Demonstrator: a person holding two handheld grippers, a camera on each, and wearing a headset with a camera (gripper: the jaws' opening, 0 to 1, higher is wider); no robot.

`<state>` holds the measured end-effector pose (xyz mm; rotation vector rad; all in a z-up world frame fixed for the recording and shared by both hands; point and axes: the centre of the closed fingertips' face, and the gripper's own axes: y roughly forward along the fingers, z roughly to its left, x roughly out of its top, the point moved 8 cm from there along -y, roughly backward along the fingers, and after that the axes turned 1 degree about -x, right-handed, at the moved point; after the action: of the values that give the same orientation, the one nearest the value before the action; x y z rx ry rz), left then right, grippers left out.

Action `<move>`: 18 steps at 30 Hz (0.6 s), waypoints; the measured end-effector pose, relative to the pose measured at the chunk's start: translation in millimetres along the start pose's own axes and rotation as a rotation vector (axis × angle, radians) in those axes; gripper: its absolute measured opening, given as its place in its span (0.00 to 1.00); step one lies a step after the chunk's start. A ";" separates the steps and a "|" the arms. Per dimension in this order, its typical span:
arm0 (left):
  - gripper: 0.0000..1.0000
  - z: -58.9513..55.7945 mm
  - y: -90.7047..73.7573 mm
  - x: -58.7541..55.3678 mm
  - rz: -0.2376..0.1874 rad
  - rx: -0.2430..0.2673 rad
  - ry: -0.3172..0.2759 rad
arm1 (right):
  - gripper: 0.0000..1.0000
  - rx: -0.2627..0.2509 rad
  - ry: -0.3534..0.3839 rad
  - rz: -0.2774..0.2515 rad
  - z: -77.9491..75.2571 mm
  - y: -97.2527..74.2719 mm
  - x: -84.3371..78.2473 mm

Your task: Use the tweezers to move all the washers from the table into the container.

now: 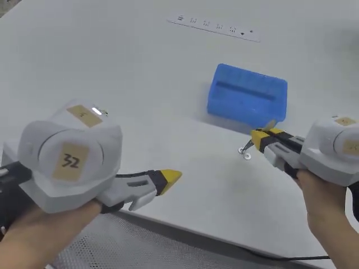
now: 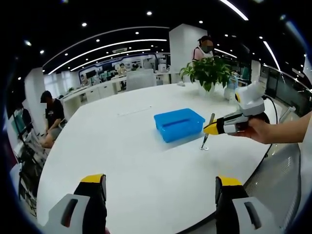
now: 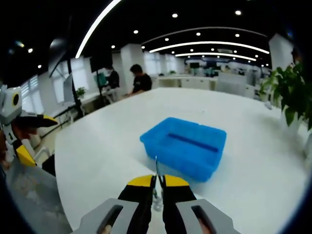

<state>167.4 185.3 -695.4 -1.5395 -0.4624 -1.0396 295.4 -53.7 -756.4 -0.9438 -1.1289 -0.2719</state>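
A blue rectangular container [image 1: 247, 95] [image 2: 179, 124] [image 3: 185, 145] stands on the white table [image 1: 140, 101]. My right gripper [image 1: 261, 134] [image 2: 214, 128] [image 3: 157, 181] is shut on thin metal tweezers [image 1: 247, 147] [image 2: 207, 134] [image 3: 156, 165], just in front of the container. The tweezers slant down to the tabletop, their tips at a small washer [image 1: 247, 156] [image 2: 204, 147]. Whether the tips grip it I cannot tell. My left gripper [image 1: 167, 180] [image 2: 161, 181] hovers open near the table's front edge, well left of the container, with nothing between its jaws.
A long strip with dark marks [image 1: 216, 27] lies at the far side of the table. A potted plant [image 2: 207, 73] stands beyond the container. The table's front edge [image 1: 185, 227] runs close to my hands. People sit and stand in the office behind.
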 end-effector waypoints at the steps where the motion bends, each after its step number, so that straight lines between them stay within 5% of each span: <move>1: 0.95 -0.1 0.0 0.0 -0.001 0.000 -0.001 | 0.03 0.002 0.000 0.001 0.5 0.2 0.0; 9: 0.95 -2.6 2.0 0.3 0.000 0.001 0.003 | 0.01 -0.005 -0.081 0.015 4.0 0.9 1.2; 18: 0.94 -1.5 -0.1 2.4 -0.008 0.005 0.004 | 0.01 0.012 -0.037 0.007 -0.1 0.2 11.6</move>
<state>168.0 183.4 -693.5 -1.5319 -0.4681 -1.0467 300.7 -50.6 -746.5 -0.9453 -1.1596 -0.2429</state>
